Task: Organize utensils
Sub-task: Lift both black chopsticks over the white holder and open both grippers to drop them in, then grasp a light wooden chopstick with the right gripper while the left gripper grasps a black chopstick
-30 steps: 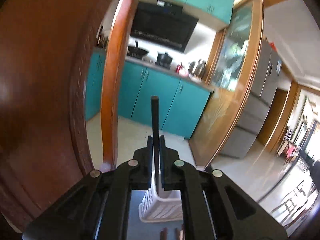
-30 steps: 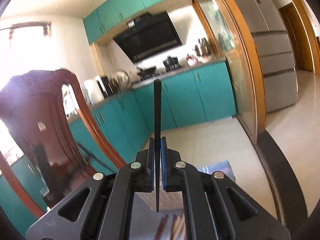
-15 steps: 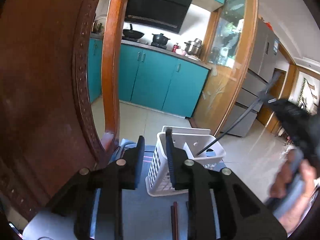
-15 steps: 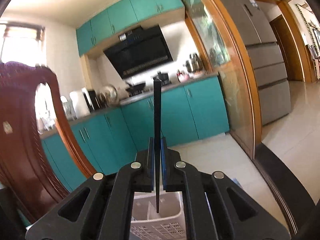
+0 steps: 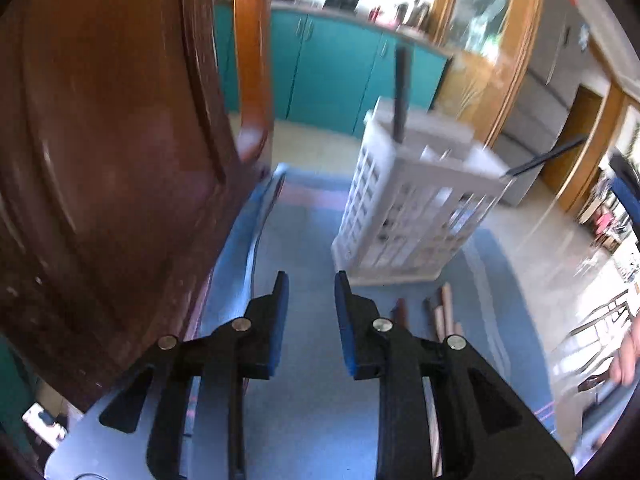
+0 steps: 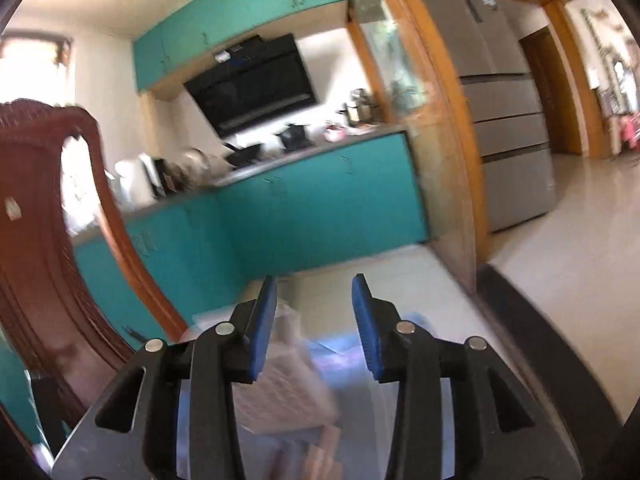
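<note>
White slatted plastic utensil caddy (image 5: 416, 204) is standing on the blue-covered bench (image 5: 304, 400), one black chopstick (image 5: 400, 92) sticking upright in it, another black chopstick (image 5: 544, 156) leaning over its right rim. Wooden brown chopsticks (image 5: 440, 312) are lying just in front of the caddy (blurry). Left hand-held gripper (image 5: 308, 292) is hovering low over the bench, jaws apart, empty. Right hand-held gripper (image 6: 314, 300) is pointing up at the kitchen, jaws apart, empty. Next pick probably needs a low approach, pinching one stick mid-length.
</note>
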`<state>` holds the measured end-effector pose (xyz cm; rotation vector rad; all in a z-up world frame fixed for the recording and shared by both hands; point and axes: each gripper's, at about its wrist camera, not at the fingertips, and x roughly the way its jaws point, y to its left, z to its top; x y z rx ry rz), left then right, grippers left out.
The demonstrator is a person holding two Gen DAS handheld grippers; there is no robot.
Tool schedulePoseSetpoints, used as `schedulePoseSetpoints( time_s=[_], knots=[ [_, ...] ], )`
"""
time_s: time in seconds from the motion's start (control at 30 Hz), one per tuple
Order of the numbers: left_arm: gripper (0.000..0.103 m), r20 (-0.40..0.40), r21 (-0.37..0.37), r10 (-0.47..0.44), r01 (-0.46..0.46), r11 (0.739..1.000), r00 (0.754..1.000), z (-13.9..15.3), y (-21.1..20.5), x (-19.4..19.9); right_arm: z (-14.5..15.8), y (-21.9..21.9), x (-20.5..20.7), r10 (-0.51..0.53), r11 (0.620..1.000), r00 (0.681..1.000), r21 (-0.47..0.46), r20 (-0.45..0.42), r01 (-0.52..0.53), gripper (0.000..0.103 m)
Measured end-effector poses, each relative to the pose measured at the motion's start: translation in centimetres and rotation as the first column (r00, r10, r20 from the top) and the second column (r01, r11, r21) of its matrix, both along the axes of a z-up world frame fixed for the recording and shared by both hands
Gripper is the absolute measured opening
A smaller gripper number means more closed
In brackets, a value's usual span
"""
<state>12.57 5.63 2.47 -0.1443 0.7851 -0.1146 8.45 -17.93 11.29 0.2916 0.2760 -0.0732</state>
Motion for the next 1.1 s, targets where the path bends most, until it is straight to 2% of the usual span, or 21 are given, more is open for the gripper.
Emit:
schedulePoseSetpoints(
  time_s=[0.07, 0.1, 0.17, 0.2, 0.27, 0.3, 0.4, 0.5, 0.63, 0.7, 0.8, 0.93, 1.1],
  knots=[
    [0.033, -0.039, 0.033, -0.019, 0.020, 0.999, 0.999, -1.2, -0.8, 0.1, -3.2, -0.4, 0.5, -0.008, 0.999, 0.985, -0.051, -0.174, -0.001, 0.039],
    [0.035, -0.051, 0.043, -0.024, 0.026, 0.999, 0.998, -1.6, -1.2, 0.1, -4.9, -0.4, 1.1, 0.025, 0.998, 0.962, -0.055, -0.270, -0.042, 0.039],
    [0.038, -0.076, 0.061, -0.047, 0.052, 0.997, 0.996, -2.3, -2.1, -0.1, -9.2, 0.4, 2.9, 0.100, 0.989, 0.857, -0.047, -0.506, -0.143, 0.039],
    [0.039, -0.092, 0.073, -0.066, 0.072, 0.995, 0.994, -2.6, -2.8, -0.1, -10.8, 0.7, 3.4, 0.123, 0.985, 0.809, -0.028, -0.574, -0.169, 0.039],
    [0.041, -0.112, 0.090, -0.081, 0.091, 0.992, 0.990, -3.1, -3.4, -0.1, -13.1, 1.5, 4.2, 0.171, 0.979, 0.735, 0.028, -0.657, -0.203, 0.039],
    [0.043, -0.119, 0.095, -0.079, 0.090, 0.991, 0.990, -3.2, -3.5, -0.1, -13.6, 1.9, 4.3, 0.188, 0.975, 0.722, 0.039, -0.666, -0.218, 0.039],
    [0.048, -0.134, 0.093, -0.063, 0.075, 0.993, 0.989, -3.7, -3.3, 0.1, -13.6, 3.5, 4.5, 0.205, 0.965, 0.714, 0.015, -0.670, -0.263, 0.039],
    [0.050, -0.150, 0.093, -0.052, 0.066, 0.993, 0.987, -4.0, -3.1, 0.0, -14.3, 4.3, 5.0, 0.190, 0.962, 0.690, -0.008, -0.698, -0.273, 0.039],
    [0.054, -0.159, 0.094, -0.050, 0.066, 0.993, 0.986, -4.3, -2.8, -0.3, -14.7, 5.2, 5.4, 0.163, 0.958, 0.689, -0.054, -0.707, -0.282, 0.038],
    [0.055, -0.161, 0.092, -0.048, 0.064, 0.994, 0.986, -4.4, -2.7, -0.4, -14.9, 5.7, 5.3, 0.149, 0.956, 0.696, -0.079, -0.702, -0.284, 0.025],
    [0.056, -0.170, 0.088, -0.055, 0.070, 0.994, 0.984, -4.6, -2.9, -0.5, -15.1, 5.4, 4.9, 0.142, 0.958, 0.705, -0.083, -0.695, -0.275, 0.012],
    [0.057, -0.184, 0.099, -0.082, 0.102, 0.990, 0.979, -5.6, -3.8, -0.6, -15.1, 4.7, 4.7, 0.140, 0.969, 0.715, -0.055, -0.685, -0.243, 0.009],
    [0.061, -0.190, 0.101, -0.120, 0.141, 0.985, 0.974, -6.1, -5.4, -0.9, -14.4, 2.8, 4.8, 0.125, 0.985, 0.757, -0.013, -0.641, -0.174, 0.008]
  ],
)
